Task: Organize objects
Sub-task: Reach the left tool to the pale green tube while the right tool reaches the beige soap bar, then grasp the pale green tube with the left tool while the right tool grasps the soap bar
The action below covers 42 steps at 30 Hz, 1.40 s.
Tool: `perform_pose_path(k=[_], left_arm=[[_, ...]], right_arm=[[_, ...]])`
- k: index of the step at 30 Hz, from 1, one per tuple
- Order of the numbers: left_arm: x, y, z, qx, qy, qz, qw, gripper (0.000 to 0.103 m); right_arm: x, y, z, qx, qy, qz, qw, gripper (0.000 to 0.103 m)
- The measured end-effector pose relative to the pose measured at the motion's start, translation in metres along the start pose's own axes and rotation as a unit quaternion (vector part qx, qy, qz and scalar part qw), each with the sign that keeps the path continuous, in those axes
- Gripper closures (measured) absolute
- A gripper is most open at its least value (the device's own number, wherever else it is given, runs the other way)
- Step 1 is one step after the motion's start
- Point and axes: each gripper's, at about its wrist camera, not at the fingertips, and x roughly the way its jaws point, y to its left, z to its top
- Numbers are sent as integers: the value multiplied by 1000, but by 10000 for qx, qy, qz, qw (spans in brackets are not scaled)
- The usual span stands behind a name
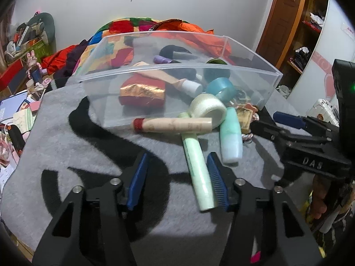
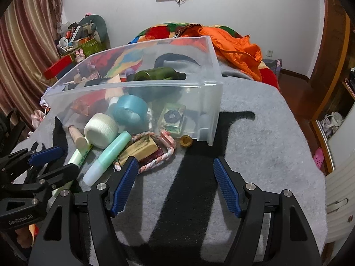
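Note:
A clear plastic bin point(image 1: 253, 66) lies tipped on a grey blanket point(image 1: 66, 137), its contents spilling toward me. A pale green tube point(image 1: 197, 168) lies between the fingers of my left gripper point(image 1: 177, 179), close against the right pad; the left pad stands well away from it, so the jaws are open. Beside it lie a mint bottle point(image 1: 230, 139), a beige tube with a red cap point(image 1: 173, 125) and a white tape roll point(image 1: 208, 108). My right gripper point(image 2: 175, 184) hovers open over bare blanket, its left finger near a braided rope ring point(image 2: 165, 155) and a yellowish bar point(image 2: 139, 148).
Inside the bin are a blue tape roll point(image 2: 131, 110), a green bottle point(image 2: 155, 75), a red and gold packet point(image 1: 142, 93) and a small square box point(image 2: 173, 119). Orange and patchwork bedding point(image 2: 235, 44) is piled behind. Clutter lies past the blanket's left edge point(image 1: 20, 110).

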Motion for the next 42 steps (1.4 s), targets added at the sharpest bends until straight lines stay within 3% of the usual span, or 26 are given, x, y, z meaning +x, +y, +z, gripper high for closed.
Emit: perform_pose_path(k=[7, 13, 17, 18, 20, 23, 27, 31, 35, 42], left_arm=[[-3, 8, -2, 34, 23, 54, 10000, 57], [9, -5, 8, 201, 29, 42, 9998, 57], [13, -10, 10, 293, -12, 99, 9995, 76], [12, -10, 9, 292, -20, 71, 9995, 83], [8, -7, 7, 292, -19, 23, 9996, 88], [2, -2, 0, 269, -23, -89, 9996, 88], [-8, -1, -11, 383, -55, -102, 9992, 88], [-14, 2, -16, 376, -47, -162, 9991, 88], [-12, 6, -14, 282, 6, -283, 9992, 88], [-6, 4, -9, 267, 2, -304, 9992, 88]], right_arm=[[4, 7, 1, 47, 86, 298, 9995, 38], [2, 14, -1, -39, 87, 509, 9987, 70], [2, 15, -5, -110, 96, 450, 9989, 87], [1, 14, -6, -116, 90, 390, 9991, 90], [0, 9, -8, -69, 97, 352, 9993, 94], [-2, 0, -10, 16, 80, 236, 9997, 98], [-9, -9, -11, 132, 104, 186, 9997, 96], [-18, -9, -8, 183, 30, 490, 9986, 91], [-20, 8, 1, -90, -110, 379, 9992, 67], [-6, 34, 11, -635, -47, 350, 9974, 66]])
